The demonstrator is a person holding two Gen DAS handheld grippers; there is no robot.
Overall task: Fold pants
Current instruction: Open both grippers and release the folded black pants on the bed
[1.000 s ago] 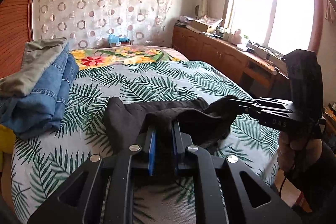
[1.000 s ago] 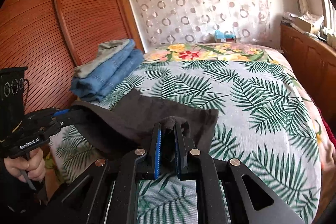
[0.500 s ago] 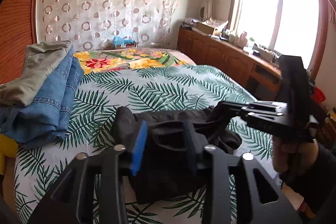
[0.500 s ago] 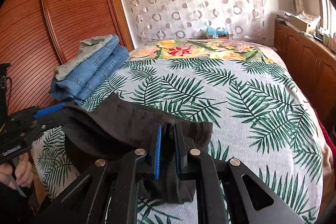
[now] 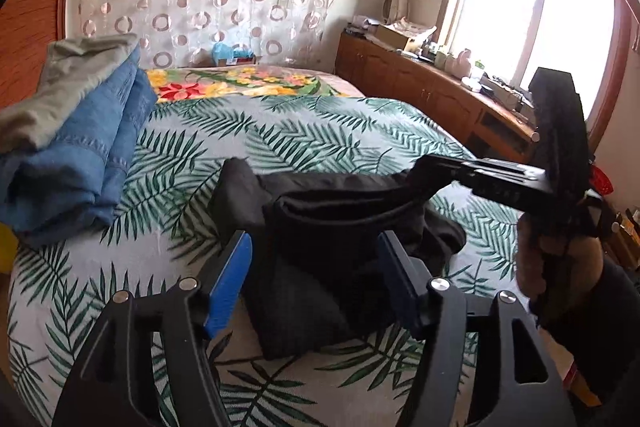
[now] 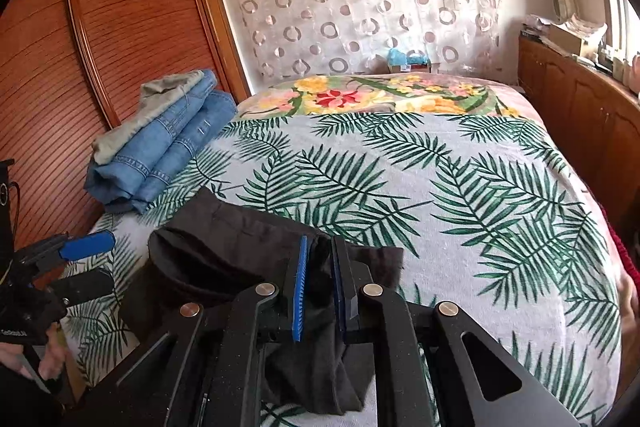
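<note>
Left gripper (image 5: 316,283) jaws just spread, black pants (image 5: 340,227) loose between them on the bed (image 5: 304,131); right gripper (image 6: 320,291) pinches a fold between its pads, so final fold laid, release and squaring left.

Left gripper (image 5: 314,269) jaws just been opening, black pants (image 5: 340,227) loose btwn them; right gripper (image 5: 424,173) pinching pants edge.
</note>
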